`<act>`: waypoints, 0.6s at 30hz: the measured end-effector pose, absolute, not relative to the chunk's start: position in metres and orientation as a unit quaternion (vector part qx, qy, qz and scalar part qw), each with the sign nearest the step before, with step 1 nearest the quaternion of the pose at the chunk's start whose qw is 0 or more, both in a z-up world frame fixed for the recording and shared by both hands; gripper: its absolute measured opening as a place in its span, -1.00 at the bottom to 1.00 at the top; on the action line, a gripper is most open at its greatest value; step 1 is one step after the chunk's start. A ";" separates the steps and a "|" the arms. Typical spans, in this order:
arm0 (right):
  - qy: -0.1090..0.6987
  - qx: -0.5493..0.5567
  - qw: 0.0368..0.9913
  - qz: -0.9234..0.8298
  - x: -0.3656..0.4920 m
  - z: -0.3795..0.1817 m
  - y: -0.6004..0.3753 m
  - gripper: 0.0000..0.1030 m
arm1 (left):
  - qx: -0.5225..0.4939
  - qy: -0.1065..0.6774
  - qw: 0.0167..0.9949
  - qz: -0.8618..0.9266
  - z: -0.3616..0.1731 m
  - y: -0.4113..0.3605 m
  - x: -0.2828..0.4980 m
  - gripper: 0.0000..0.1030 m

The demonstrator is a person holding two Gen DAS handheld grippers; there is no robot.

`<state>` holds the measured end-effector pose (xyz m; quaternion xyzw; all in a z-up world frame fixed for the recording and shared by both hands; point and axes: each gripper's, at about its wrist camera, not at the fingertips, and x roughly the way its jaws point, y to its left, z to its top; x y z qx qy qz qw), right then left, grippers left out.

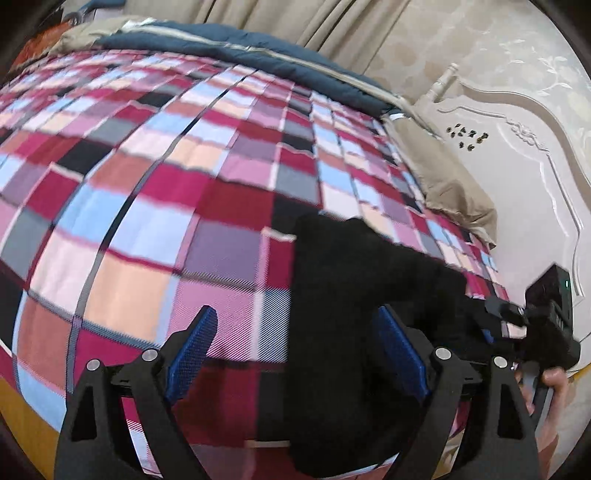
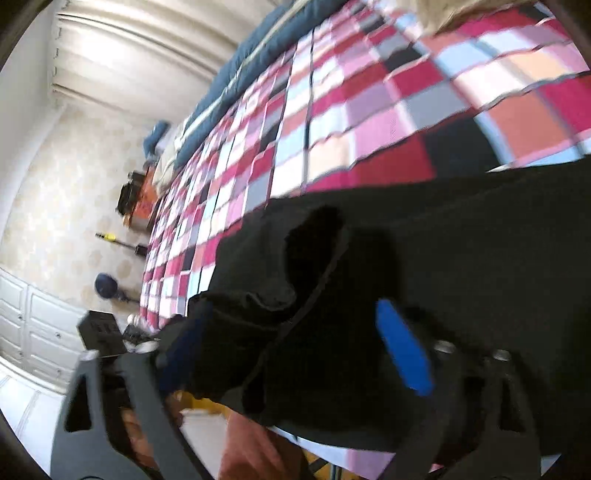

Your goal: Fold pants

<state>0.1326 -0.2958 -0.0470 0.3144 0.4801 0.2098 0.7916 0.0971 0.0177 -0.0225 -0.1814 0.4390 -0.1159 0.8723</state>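
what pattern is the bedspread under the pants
Pink, red, blue and grey checks on the bedspread; clearest in the left wrist view.

Both my fisheye views bow hard at their dark rims, soft even daylight washes out the curtain (image 2: 122, 48), and motion blur smears the checked bedspread (image 1: 155, 192) and black pants (image 2: 461, 236).

1. The pants (image 1: 343, 295) lie on the bed (image 1: 155, 192), near its front edge.
2. In the left wrist view, the pants lie between the fingers (image 1: 194, 343) of the left gripper (image 1: 295, 328), closer to the right one.
3. The right gripper (image 1: 532, 321) is to the right of the pants, at the bed's edge.
4. A pillow (image 1: 447, 177) lies on the right side of the bed, beside the headboard (image 1: 517, 155).
5. A folded blanket (image 1: 258, 48) lies along the far side of the bed, before the curtain (image 1: 280, 18).
6. In the right wrist view, the pants (image 2: 461, 240) cover the space between the fingers (image 2: 402, 347).
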 end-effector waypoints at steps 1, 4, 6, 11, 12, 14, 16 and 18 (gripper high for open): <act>0.488 0.325 0.779 0.221 0.139 -0.052 -0.289 0.50 | -0.183 0.442 0.871 -0.114 -0.027 0.020 0.096 0.67; 0.505 0.360 0.752 0.224 0.150 -0.065 -0.278 0.50 | -0.193 0.446 0.866 -0.118 -0.037 0.025 0.091 0.68; 0.505 0.398 0.734 0.219 0.154 -0.071 -0.280 0.50 | -0.197 0.445 0.865 -0.123 -0.039 0.022 0.088 0.68; 0.523 0.439 0.702 0.201 0.164 -0.078 -0.279 0.54 | -0.192 0.442 0.860 -0.168 -0.032 -0.001 0.085 0.68; 0.531 0.427 0.704 0.201 0.165 -0.077 -0.274 0.57 | -0.187 0.442 0.858 -0.182 -0.030 -0.011 0.086 0.68; 0.542 0.408 0.706 0.204 0.166 -0.075 -0.265 0.68 | -0.180 0.444 0.856 -0.196 -0.029 -0.025 0.089 0.68; 0.549 0.391 0.709 0.205 0.164 -0.072 -0.261 0.69 | -0.167 0.443 0.862 -0.180 -0.028 -0.038 0.092 0.74; 0.553 0.383 0.711 0.205 0.162 -0.069 -0.260 0.70 | -0.163 0.441 0.865 -0.174 -0.028 -0.044 0.091 0.74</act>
